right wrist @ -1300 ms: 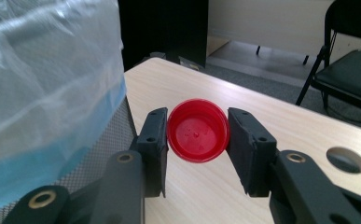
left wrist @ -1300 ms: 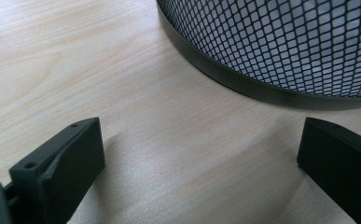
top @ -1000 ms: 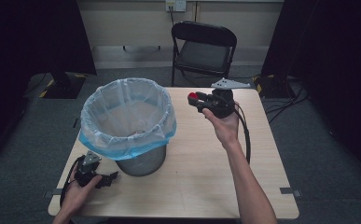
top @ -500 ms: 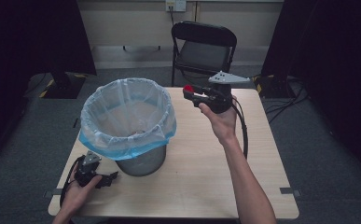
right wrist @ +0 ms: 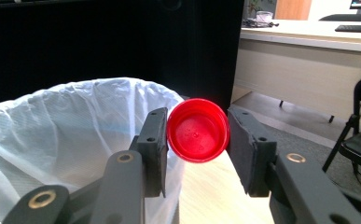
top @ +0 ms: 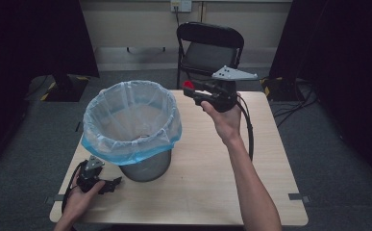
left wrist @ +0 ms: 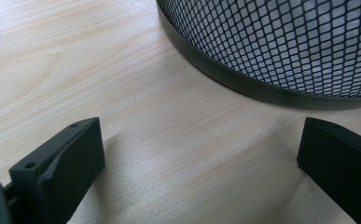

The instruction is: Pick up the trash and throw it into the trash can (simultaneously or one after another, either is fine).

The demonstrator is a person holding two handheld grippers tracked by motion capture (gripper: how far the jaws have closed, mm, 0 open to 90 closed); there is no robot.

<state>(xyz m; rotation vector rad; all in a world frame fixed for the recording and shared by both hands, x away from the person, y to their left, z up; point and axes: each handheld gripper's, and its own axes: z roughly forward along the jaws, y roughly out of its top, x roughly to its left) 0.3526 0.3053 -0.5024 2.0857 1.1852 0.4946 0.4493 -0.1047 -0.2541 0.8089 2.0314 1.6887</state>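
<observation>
Right gripper [right wrist: 197,154]: pinching a red bottle cap [right wrist: 197,130] between its two black jaws; the cap's hollow side faces the camera in the right gripper view.
Right gripper in the high view [top: 192,90]: held up above the far part of the table, just to the right of the bin's rim, with the grey three-cornered plate on top and a black cable trailing down along the forearm.
Red bottle cap in the high view [top: 188,85]: a small red spot at the gripper's tip, near the bin's far right edge but apart from it, not over the opening.
Wastebasket [top: 145,163]: a dark wire-mesh bin standing upright on the left half of the table; in the left gripper view its mesh wall and solid bottom band [left wrist: 281,51] rest on the wood.
Bin liner [top: 130,130]: a thin white-blue plastic bag folded over the rim, hanging partway down the outside; in the right gripper view it [right wrist: 61,135] sits to the left of and behind the cap.
Left gripper [left wrist: 199,158]: jaws spread wide with nothing between them, low over the wood just in front of the bin's base.
Left gripper in the high view [top: 114,183]: at the near left corner, beside the bin's foot.
Table [top: 207,178]: pale wood.
Folding chair [top: 210,48]: black, behind the far edge of the table.
</observation>
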